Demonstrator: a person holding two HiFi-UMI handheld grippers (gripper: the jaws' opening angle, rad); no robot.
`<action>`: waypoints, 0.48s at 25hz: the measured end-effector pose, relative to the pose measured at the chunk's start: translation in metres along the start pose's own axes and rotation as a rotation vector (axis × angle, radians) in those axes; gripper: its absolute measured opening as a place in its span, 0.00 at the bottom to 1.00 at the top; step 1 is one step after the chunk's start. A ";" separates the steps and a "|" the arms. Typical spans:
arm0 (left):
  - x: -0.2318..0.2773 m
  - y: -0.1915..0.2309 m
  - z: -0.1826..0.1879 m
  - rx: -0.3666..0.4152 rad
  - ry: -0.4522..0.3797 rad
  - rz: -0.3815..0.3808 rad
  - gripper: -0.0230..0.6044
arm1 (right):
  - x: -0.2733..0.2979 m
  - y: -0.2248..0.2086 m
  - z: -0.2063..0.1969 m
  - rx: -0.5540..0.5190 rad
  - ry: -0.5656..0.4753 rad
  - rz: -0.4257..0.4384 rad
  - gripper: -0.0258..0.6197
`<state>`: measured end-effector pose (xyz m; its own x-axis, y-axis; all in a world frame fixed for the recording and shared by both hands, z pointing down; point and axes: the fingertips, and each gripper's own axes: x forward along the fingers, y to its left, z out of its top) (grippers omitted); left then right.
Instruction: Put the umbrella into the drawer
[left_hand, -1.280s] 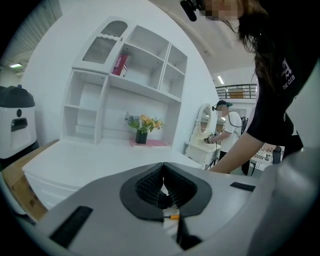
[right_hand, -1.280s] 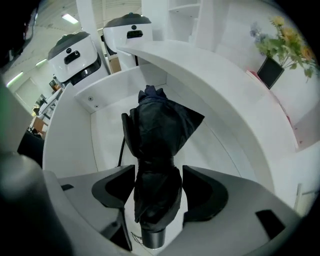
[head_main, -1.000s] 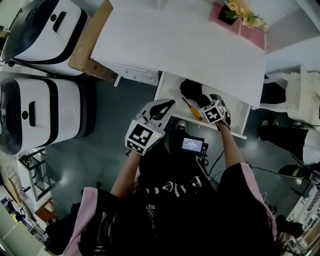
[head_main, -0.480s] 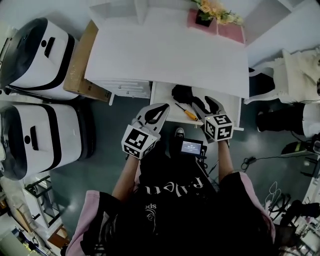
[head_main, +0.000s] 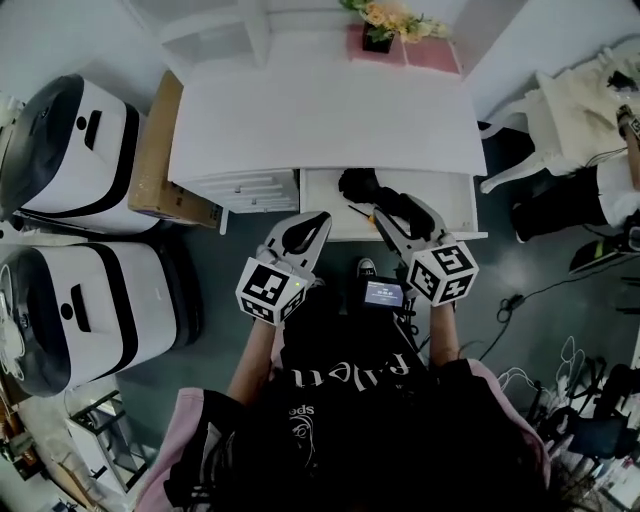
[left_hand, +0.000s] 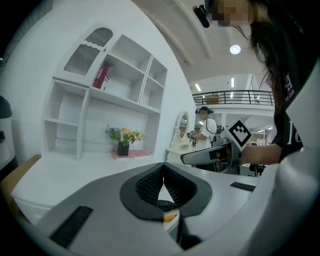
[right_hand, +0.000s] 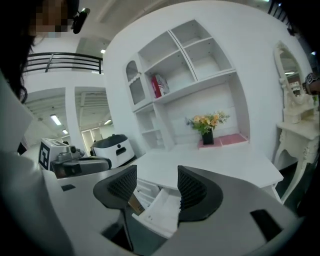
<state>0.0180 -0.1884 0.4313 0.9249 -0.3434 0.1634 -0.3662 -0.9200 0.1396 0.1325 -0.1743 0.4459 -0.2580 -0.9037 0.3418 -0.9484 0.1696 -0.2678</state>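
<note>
Right claw (head_main: 396, 213) has backed out of the drawer (head_main: 452, 208) w/ jaws spread & nothing between them. The black umbrella (head_main: 362, 186) lies inside the drawer, just under the worktop (head_main: 320, 110) edge. Left claw (left_hand: 163, 175) is pressed together & empty by the drawer front, so placing looks done, prob. only closing left.

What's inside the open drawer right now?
A black umbrella lies in the drawer, with a screwdriver beside it. The right gripper, jaws apart, covers part of both; the desk top hides the drawer's back.
</note>
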 end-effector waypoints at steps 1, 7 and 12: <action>-0.003 -0.002 0.002 -0.003 -0.003 -0.009 0.06 | -0.005 0.005 0.000 0.004 -0.011 -0.009 0.47; -0.020 -0.018 0.003 -0.023 -0.008 -0.059 0.06 | -0.033 0.030 -0.006 0.041 -0.047 -0.044 0.47; -0.019 -0.037 0.002 -0.038 -0.015 -0.074 0.06 | -0.050 0.045 -0.015 0.034 -0.034 -0.023 0.47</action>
<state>0.0138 -0.1480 0.4205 0.9510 -0.2772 0.1370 -0.2997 -0.9353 0.1882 0.1001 -0.1155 0.4298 -0.2291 -0.9203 0.3171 -0.9471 0.1355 -0.2911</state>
